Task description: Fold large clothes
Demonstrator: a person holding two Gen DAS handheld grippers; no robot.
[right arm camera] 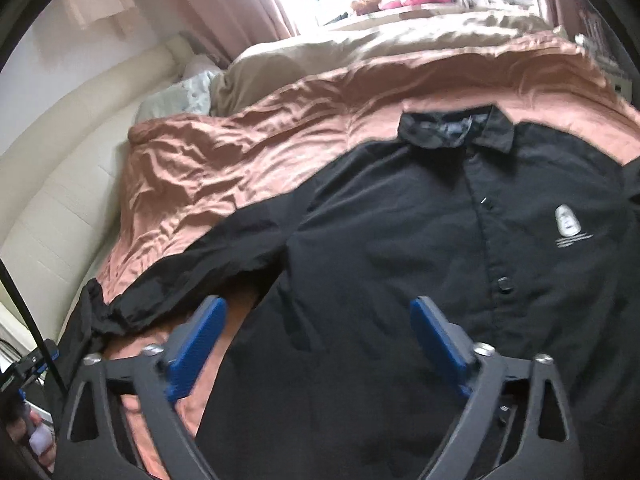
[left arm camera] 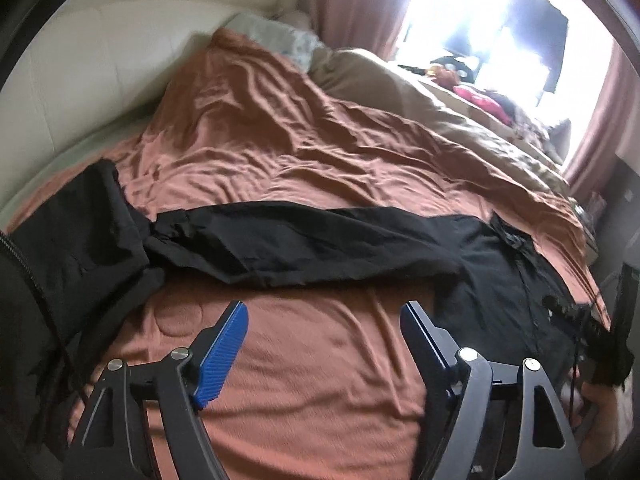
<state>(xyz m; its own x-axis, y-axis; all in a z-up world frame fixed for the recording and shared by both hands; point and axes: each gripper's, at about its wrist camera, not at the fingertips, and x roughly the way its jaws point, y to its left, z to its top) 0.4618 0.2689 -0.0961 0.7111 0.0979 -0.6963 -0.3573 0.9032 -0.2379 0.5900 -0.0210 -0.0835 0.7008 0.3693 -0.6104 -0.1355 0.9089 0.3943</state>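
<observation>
A black button-up jacket [right arm camera: 400, 240] lies front side up on the bed, collar [right arm camera: 456, 130] toward the far side, a white logo [right arm camera: 568, 220] on its chest. Its left sleeve [right arm camera: 192, 272] stretches out sideways; the sleeve shows in the left wrist view [left arm camera: 300, 244] lying across the cover. My left gripper [left arm camera: 324, 308] is open and empty above the bare cover just in front of the sleeve. My right gripper [right arm camera: 318, 304] is open and empty above the jacket's lower side panel near the armpit.
The bed has a rust-coloured cover [left arm camera: 280, 140] and a beige duvet [left arm camera: 460, 120] bunched at the far side. A cream padded headboard [left arm camera: 80, 72] runs along the left. Another black garment [left arm camera: 72, 248] lies at the left. A cluttered sill [left arm camera: 480, 92] sits under the window.
</observation>
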